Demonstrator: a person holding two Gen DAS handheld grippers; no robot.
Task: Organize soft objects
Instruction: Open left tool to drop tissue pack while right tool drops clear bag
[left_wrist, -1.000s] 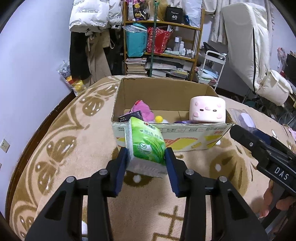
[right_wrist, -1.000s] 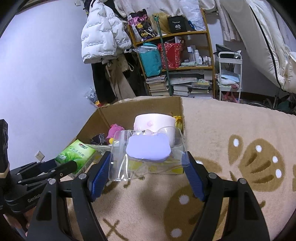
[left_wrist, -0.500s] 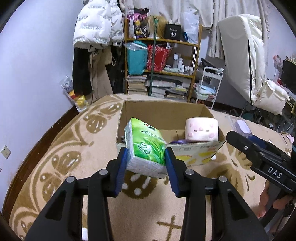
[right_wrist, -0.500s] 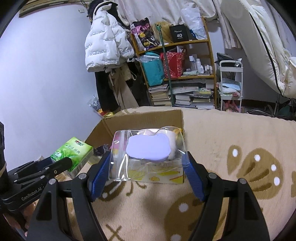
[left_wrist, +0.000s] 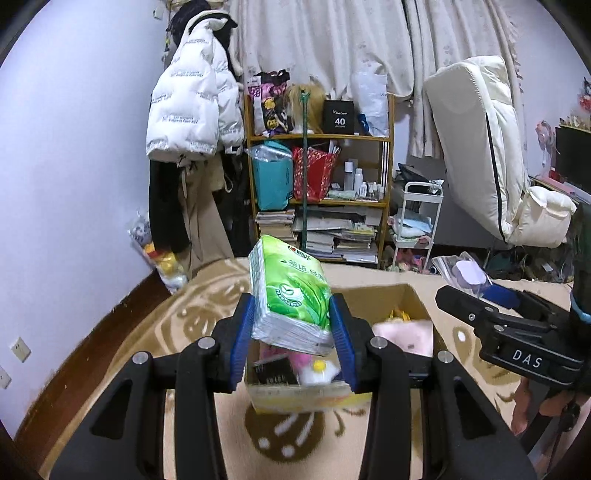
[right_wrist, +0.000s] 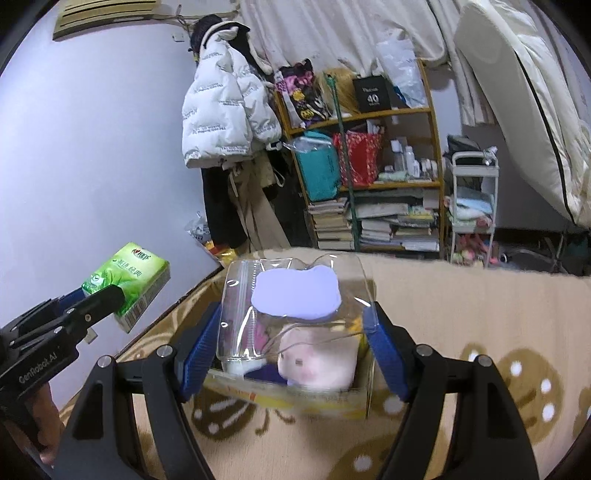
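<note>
Between the blue pads of the left gripper (left_wrist: 291, 328) sits a green tissue pack (left_wrist: 290, 295), clamped at its sides and tilted, raised above the cardboard box (left_wrist: 415, 299). Narrowed on a clear zip bag (right_wrist: 291, 314) with a lilac pad inside, the right gripper (right_wrist: 291, 339) hangs over the same box; bare fingers (left_wrist: 526, 406) show under its handle. Inside the box lie a pink plush block (right_wrist: 317, 360) and other small toys, all on a beige patterned rug (right_wrist: 480, 314).
</note>
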